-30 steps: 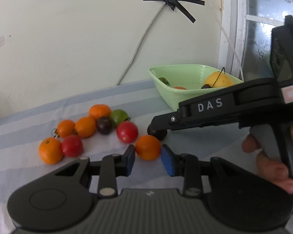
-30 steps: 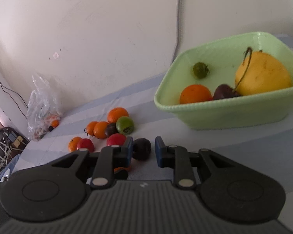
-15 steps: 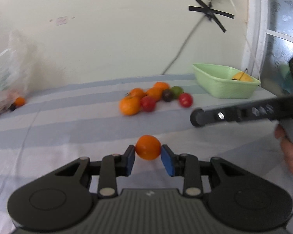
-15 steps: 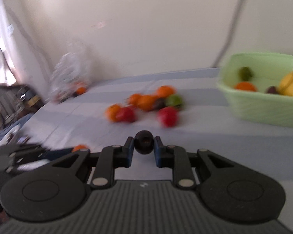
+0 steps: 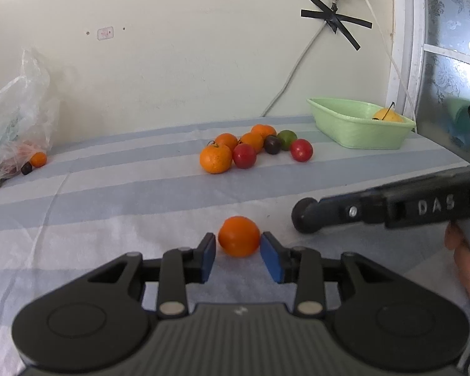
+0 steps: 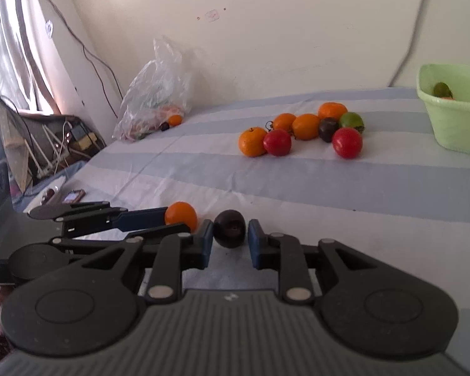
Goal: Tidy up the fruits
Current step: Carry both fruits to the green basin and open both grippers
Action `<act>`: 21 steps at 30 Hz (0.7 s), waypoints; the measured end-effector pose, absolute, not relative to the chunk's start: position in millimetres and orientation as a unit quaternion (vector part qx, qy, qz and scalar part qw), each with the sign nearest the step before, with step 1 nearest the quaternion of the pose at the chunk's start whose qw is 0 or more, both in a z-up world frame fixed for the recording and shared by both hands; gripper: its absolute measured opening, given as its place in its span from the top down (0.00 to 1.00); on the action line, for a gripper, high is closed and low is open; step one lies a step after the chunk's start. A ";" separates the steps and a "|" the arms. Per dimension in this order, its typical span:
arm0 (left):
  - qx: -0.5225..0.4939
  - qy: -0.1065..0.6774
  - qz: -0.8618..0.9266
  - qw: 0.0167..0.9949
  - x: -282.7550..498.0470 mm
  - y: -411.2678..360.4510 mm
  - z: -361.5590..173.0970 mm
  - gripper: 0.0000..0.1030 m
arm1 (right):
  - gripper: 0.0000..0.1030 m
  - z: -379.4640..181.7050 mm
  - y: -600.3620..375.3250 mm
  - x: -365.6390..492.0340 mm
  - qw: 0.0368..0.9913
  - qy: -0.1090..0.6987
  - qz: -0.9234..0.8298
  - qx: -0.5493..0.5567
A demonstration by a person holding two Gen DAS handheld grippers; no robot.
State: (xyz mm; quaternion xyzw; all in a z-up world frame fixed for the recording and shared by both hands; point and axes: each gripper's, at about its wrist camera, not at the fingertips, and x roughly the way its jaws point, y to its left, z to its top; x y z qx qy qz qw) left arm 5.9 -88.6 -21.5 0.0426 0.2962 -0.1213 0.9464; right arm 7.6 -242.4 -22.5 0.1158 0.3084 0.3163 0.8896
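Two handheld grippers work over a bed-like surface covered by a blue-and-white striped sheet (image 5: 109, 188). Green plastic basin (image 5: 357, 131) stands at the far right corner of the sheet, against the wall; a yellow fruit (image 5: 387, 115) shows above its rim. Clear plastic bag (image 5: 15, 119) lies at the far left edge, with a small orange and a dark fruit at its mouth. Cluster of fruit (image 5: 253, 148) sits mid-sheet toward the far edge: several oranges, two red fruits, one green, one dark, mostly touching one another.

Left gripper (image 5: 238, 258): jaws opening. A small orange (image 5: 238, 240) rests on the sheet near the front edge, between the blue pads; a narrow gap shows on its left side, so it is let go rather than clamped.

Right gripper (image 6: 228, 244): jaws opening. A dark plum (image 6: 229, 228) lies on the sheet between its pads, with gaps visible on both sides; released. It lies just beside the small orange, on that orange's right.
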 end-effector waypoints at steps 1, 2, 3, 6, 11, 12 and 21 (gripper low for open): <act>0.043 0.293 -0.120 0.947 4.8 -88.8 -21.2 0.67 | 0.73 -22.4 -244.6 6.0 0.891 0.305 0.315 0.120; 0.043 0.291 -0.119 0.948 3.7 -88.2 -21.1 0.67 | 0.73 -22.5 -246.5 4.6 0.891 0.303 0.315 0.125; 0.041 0.289 -0.118 0.949 3.2 -87.4 -20.8 0.67 | 0.73 -22.5 -247.6 4.3 0.892 0.300 0.314 0.128; 0.036 0.286 -0.119 0.950 2.2 -85.7 -18.7 0.67 | 0.64 -20.9 -248.7 -0.5 0.898 0.284 0.313 0.123; 0.046 0.276 -0.123 0.952 2.0 -89.9 -14.4 0.60 | 0.57 -19.3 -237.1 -7.2 0.909 0.269 0.310 0.078; 0.048 0.277 -0.123 0.952 3.2 -90.9 -14.1 0.60 | 0.57 -19.5 -234.2 -7.8 0.911 0.267 0.307 0.068; 0.043 0.293 -0.112 0.949 11.7 -88.4 -20.3 0.61 | 0.57 -24.8 -222.1 -0.6 0.915 0.284 0.285 0.032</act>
